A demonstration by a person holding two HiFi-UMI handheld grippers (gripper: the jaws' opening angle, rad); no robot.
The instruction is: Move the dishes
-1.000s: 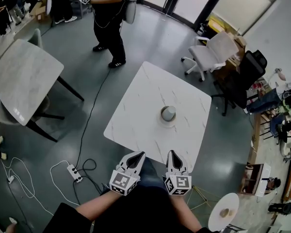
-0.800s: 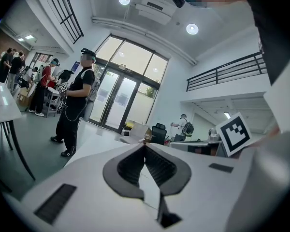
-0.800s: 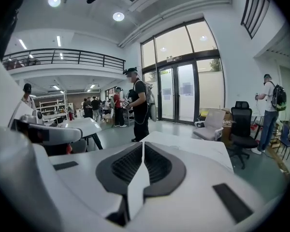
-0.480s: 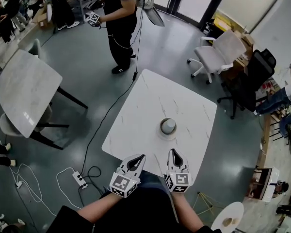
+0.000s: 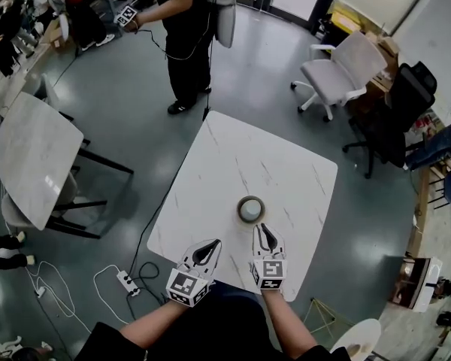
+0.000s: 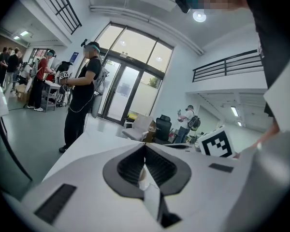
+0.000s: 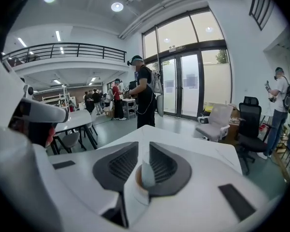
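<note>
We see the square white marble surface [image 5: 233,153] mostly bare. The cup [image 5: 251,210] on its saucer [image 5: 239,204] sits toward the near edge, right of centre, with open room beyond it and to its left. A standing person [image 5: 184,28] is at the far corner, a white office chair [image 5: 338,70] is off the far right side, and a cable [image 5: 146,220] lies on the floor along the left edge.

The left gripper [image 5: 213,244] has its jaws closed tip to tip, empty. The right gripper [image 5: 262,229] is parted only narrowly, with the cup just ahead of its tips; we cannot tell whether they touch.

Both grippers hover side by side over the near edge. The bare forearms reach forward, and the left gripper angles toward the cup.
</note>
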